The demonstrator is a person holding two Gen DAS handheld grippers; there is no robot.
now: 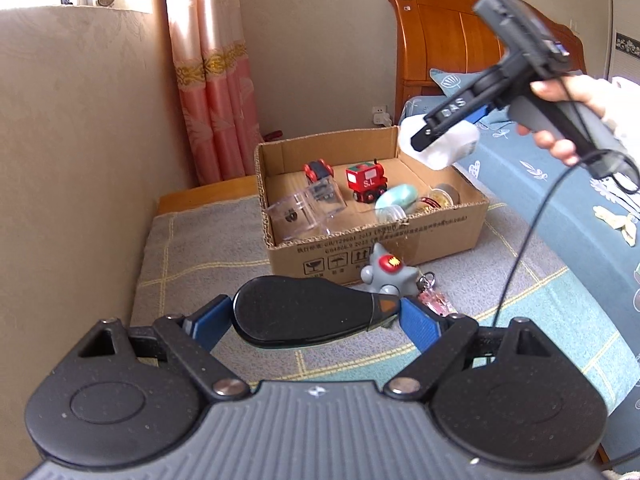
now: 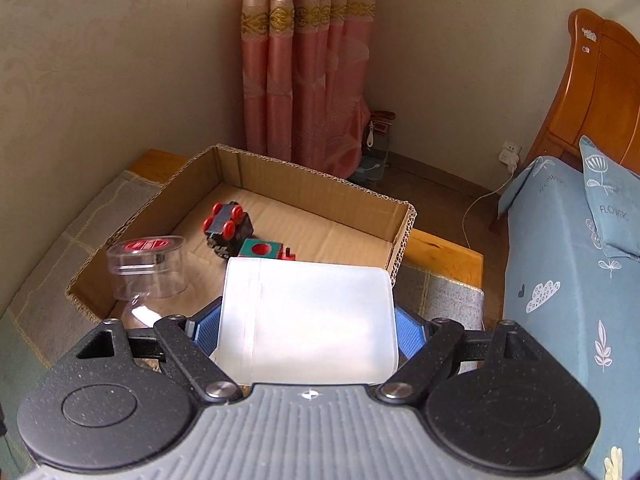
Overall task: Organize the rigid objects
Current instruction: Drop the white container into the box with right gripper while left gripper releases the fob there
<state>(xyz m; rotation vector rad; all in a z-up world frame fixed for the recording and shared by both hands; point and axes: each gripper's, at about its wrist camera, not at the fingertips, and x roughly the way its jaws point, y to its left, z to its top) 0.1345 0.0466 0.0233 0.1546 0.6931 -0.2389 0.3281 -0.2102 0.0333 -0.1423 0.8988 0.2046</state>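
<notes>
A: Bare cardboard floor at the far side of the cardboard box [image 2: 256,168], upper middle of the right wrist frame — wide open!

B: Near side's crowded: clear plastic case [image 2: 148,268] lower left, the toy cars [image 2: 228,226] at centre.

A: Left wrist frame, the grey shark toy [image 1: 388,274] and pink keychain [image 1: 434,300] block the box's front wall.

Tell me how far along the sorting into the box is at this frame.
Partly done. The cardboard box already holds a red train, a toy car, a clear case and others. In hand: the left gripper grips a black oval object; the right gripper carries a white container above the box. Left: grey toy and pink keychain on the blanket.
</notes>
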